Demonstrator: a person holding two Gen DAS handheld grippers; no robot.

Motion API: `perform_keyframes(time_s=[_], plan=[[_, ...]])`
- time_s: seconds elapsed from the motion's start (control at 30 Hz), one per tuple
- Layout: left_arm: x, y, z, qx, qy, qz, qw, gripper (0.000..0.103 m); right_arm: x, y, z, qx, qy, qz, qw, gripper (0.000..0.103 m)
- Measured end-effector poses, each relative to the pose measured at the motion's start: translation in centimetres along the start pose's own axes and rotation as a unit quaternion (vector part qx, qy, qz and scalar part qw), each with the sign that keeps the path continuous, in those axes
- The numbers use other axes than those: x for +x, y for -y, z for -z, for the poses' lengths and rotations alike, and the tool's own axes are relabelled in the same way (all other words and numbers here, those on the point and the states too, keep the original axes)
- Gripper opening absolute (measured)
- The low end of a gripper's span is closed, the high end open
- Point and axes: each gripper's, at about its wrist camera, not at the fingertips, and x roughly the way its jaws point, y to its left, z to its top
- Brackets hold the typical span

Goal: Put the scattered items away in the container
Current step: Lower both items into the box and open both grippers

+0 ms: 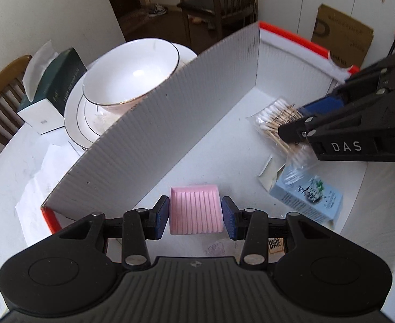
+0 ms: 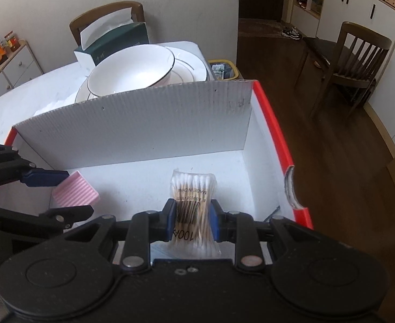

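Note:
A white corrugated box with an orange-red rim [image 1: 154, 123] [image 2: 132, 129] stands on the white table. My left gripper [image 1: 195, 215] is shut on a pink ribbed tray [image 1: 194, 210] [image 2: 75, 192], held low inside the box near its left wall. My right gripper [image 2: 192, 222] [image 1: 295, 122] is shut on a clear bag of wooden cotton swabs [image 2: 193, 196] [image 1: 275, 118], which hangs over the box floor on the right. A light blue printed carton [image 1: 306, 197] lies on the box floor under the right gripper.
Stacked white plates and a bowl [image 1: 128, 76] [image 2: 134, 74] sit just behind the box's tall flap. A dark green tissue box [image 1: 50, 91] [image 2: 111, 43] stands beyond them. Wooden chairs [image 2: 351, 64], a brown cardboard box [image 1: 341, 33] and a small yellow bin [image 2: 223, 70] are off the table.

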Motion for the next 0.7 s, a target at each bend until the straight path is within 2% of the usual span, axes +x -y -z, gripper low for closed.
perform_keyframes(time_s=[0.13, 0.33, 0.63, 0.7], plan=[[1.1, 0.1, -0.1, 0.001, -0.032, 0.012, 0.9994, 0.04, 0.8, 0.1, -0.2, -0.003, -0.015, -0.002, 1.0, 0.024], [1.6, -0.5, -0.2, -0.012, -0.041, 0.021, 0.9989, 0.04, 1.1, 0.3, -0.2, 0.001, -0.017, 0.0, 1.0, 0.025], [1.0, -1.2, 0.3, -0.032, -0.028, 0.029, 0.9987, 0.041, 1.1, 0.3, 0.0, -0.004, -0.021, 0.001, 1.0, 0.03], [0.7, -1.4, 0.4, -0.035, -0.023, 0.033, 0.9986, 0.046, 0.9, 0.3, 0.1, -0.003, -0.02, 0.0, 1.0, 0.032]])
